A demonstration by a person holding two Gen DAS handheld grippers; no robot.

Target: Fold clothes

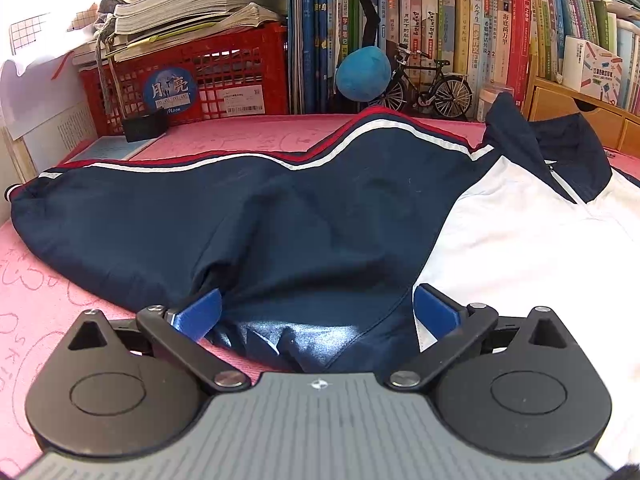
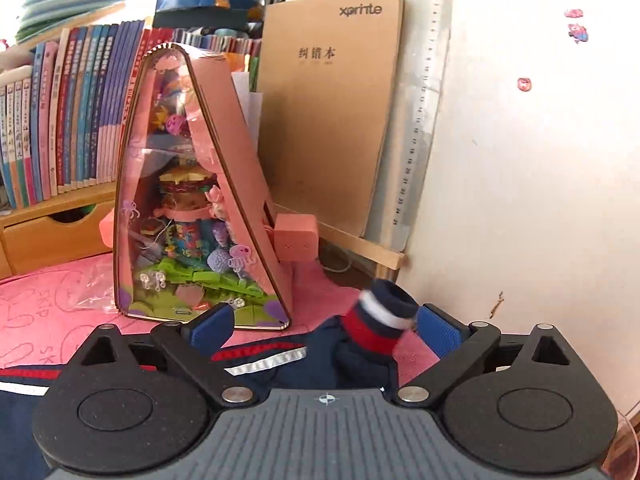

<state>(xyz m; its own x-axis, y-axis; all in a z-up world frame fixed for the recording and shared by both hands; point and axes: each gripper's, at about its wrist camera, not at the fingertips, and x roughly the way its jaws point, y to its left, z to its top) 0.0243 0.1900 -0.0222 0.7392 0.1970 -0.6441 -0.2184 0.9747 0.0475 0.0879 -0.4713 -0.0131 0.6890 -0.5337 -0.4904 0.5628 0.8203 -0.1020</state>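
Navy fabric fills the middle of the left wrist view: a jacket [image 1: 248,216] lies spread across a pink desk [image 1: 48,312]. Its sleeve runs off to the left, edged with a white stripe and a red stripe along the far side. To the right, the jacket's white panel [image 1: 520,248] spreads out, with a dark collar standing up behind it. The left tool [image 1: 318,310] sits low at the near edge, its two blue pads [image 1: 202,312] spread wide and released. Folds of navy cloth bunch between the pads, but neither pad presses on them. Behind the jacket stand a red plastic crate [image 1: 192,80] topped with stacked papers, a row of upright books [image 1: 460,40], a blue plush ball [image 1: 362,74] and a small model bicycle [image 1: 430,88].

From the right wrist view, the right tool [image 2: 324,326] is also released, its blue pads held far apart. Between them, nearer the right-hand pad, the ribbed cuff [image 2: 380,320] of the jacket's other sleeve stands up, banded in navy, white and red. Whether the cuff touches that pad cannot be told. More of the sleeve lies flat below on the pink desk. Beyond stands a pink triangular display case [image 2: 192,200] holding a colourful toy scene. A brown notebook [image 2: 328,112] and a clear ruler [image 2: 424,120] lean against a white wall at right.
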